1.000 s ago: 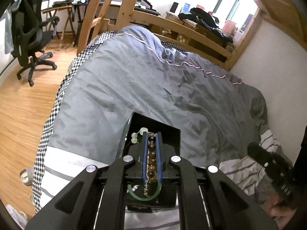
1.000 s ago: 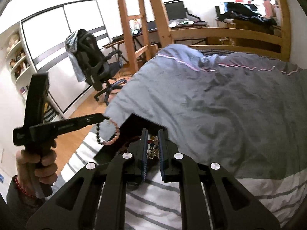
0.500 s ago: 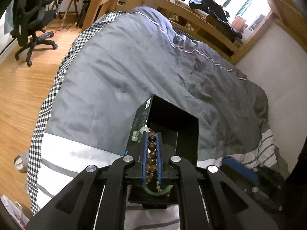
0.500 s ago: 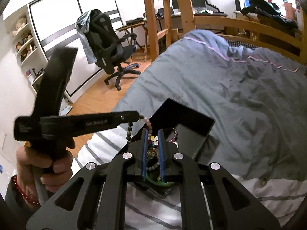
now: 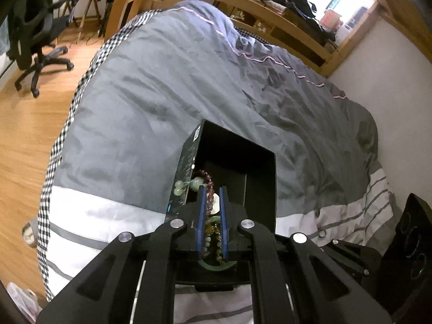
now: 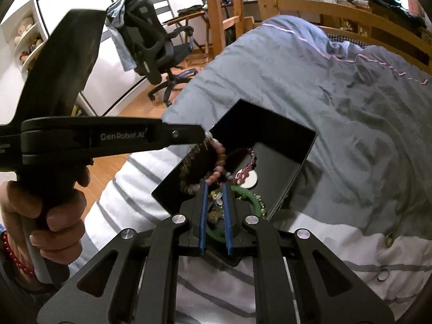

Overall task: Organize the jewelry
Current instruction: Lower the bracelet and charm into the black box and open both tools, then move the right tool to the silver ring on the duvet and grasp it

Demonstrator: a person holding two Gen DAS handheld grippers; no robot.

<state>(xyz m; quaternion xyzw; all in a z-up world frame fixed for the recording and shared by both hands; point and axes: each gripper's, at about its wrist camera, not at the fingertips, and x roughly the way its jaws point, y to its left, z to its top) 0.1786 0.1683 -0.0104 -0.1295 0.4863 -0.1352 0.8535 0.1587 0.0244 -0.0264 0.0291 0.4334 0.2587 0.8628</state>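
Room: a bedroom with a wood floor [image 5: 24, 124], a black office chair [image 6: 151, 51] by the white sliding doors, and a timber loft frame past the bed.
Bed: a grey duvet [image 5: 162, 86] covers it, with a white striped band at the near end and a checked sheet along the floor-side edge.
Open room: bare duvet stretches beyond the box towards the wall; the floor side drops off near the box.
Box: a black open box [image 5: 259, 178] sits on the duvet by the striped band.
Contents: a green bangle [image 6: 249, 197], a purple bead bracelet [image 6: 249, 162], a round silver disc and small gold pieces lie inside.
Left gripper [image 6: 206, 135]: narrowly closed, pinching a pink bead bracelet [image 6: 220, 159] that hangs over the box's near edge.
Right gripper [image 6: 215, 189]: narrow gap over the box; I cannot tell whether it grips anything.
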